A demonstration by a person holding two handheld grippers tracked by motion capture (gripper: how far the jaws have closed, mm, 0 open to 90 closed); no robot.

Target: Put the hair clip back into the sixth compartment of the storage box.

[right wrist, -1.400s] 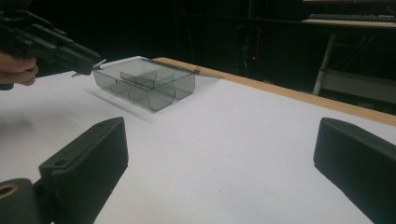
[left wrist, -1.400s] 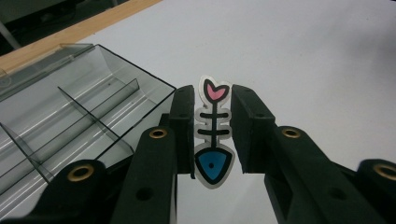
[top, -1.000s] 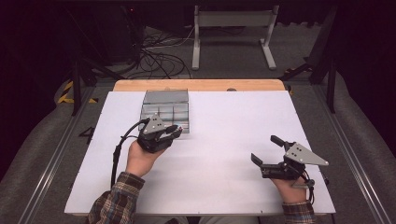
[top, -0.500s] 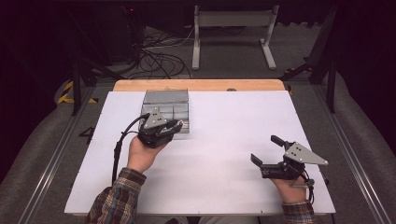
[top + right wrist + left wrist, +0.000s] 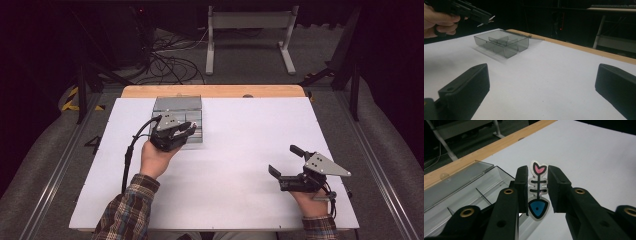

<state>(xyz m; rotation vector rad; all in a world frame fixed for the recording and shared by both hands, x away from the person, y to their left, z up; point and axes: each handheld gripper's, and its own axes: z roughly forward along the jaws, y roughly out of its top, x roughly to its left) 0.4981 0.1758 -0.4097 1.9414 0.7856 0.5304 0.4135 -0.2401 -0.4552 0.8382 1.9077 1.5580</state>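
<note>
White sheeting covers the table (image 5: 240, 150), with a strip of bare wood along the far edge and a dark floor strewn with cables beyond it. We hold a gripper in each hand. Our left gripper (image 5: 186, 131) is closed on a small flat fish-bone tag (image 5: 538, 190), pink at the tail, blue at the head, pinched between the pads at mid-spine so that both ends stick out. From the right gripper view we see that tag as a thin sliver jutting from the jaws above the clear box (image 5: 502, 45).

The box (image 5: 178, 118) sits at the far left of the sheet, lid folded open behind it, and thin walls split it into compartments. In the high view our left gripper hangs over its near edge; in the left gripper view the compartments lie below and to the left of the tag.

Our right gripper (image 5: 286, 167) rests near the right front of the table, well apart from the box, jaws spread wide and holding nothing.

We judge the step in hand to be carrying the tag to the box, and it looks nearly there. Next we likely need to choose a compartment, bring the tag over it and lower it between the walls, then ease the jaws apart. Which compartment it belongs in we cannot tell.
</note>
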